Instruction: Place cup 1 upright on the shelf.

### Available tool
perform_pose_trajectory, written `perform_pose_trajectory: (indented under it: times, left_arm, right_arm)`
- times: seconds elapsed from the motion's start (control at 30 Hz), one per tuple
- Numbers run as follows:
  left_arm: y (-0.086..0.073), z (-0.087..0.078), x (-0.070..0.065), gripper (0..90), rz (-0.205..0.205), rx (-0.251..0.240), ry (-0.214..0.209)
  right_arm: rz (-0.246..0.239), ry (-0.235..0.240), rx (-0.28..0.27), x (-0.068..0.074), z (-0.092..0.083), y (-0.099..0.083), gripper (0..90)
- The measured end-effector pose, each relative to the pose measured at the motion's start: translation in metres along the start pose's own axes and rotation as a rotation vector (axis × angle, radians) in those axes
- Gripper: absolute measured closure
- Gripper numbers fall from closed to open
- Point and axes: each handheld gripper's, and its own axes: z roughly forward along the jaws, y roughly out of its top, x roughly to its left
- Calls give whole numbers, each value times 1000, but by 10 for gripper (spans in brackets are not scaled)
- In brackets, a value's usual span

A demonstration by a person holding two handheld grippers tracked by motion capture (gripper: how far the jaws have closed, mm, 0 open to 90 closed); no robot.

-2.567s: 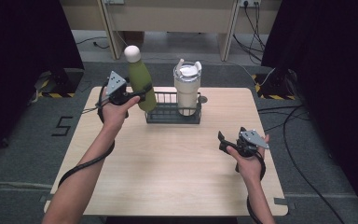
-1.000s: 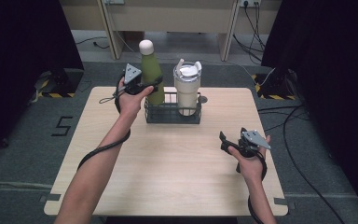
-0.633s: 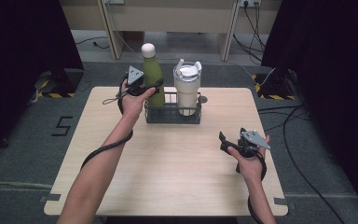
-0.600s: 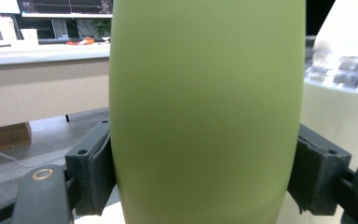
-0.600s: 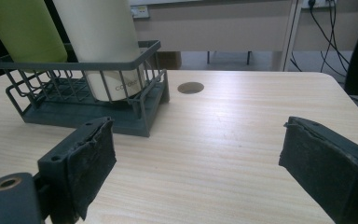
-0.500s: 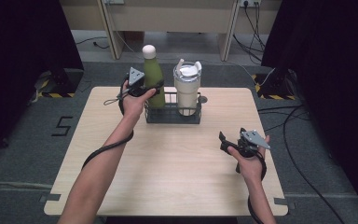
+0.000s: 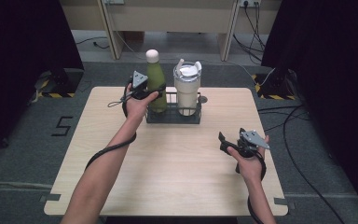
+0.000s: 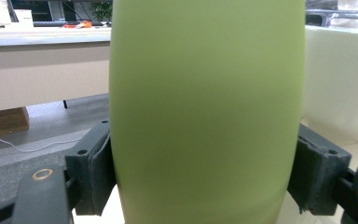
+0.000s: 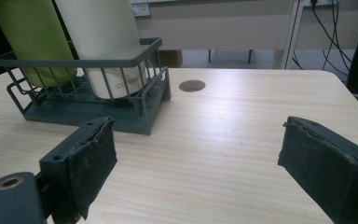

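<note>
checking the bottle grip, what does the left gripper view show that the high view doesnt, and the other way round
The left gripper view has the grip up close: the two black jaws stand against both sides of the green bottle.

The high view gives the layout: the bottle's white cap, the wire basket on the table, the left gripper, and the right gripper open above the table.

Both have the green bottle and the white tumbler beside it.

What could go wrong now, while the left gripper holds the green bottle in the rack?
The left gripper is shut on the bottle, tall and narrow beside the tumbler in the rack. Opening the jaws with a sideways pull could tip it against the tumbler. A tug might also drag the light rack, since the right gripper is open and far off, not steadying it.
</note>
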Motion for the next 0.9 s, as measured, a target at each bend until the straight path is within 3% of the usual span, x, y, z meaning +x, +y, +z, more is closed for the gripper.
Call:
perform_pose_trajectory:
  times: [0.9]
  left_arm:
    - [-4,1,-3,203,24,5,-12]
  right_arm:
    - [-4,10,12,4,2,-2,108]
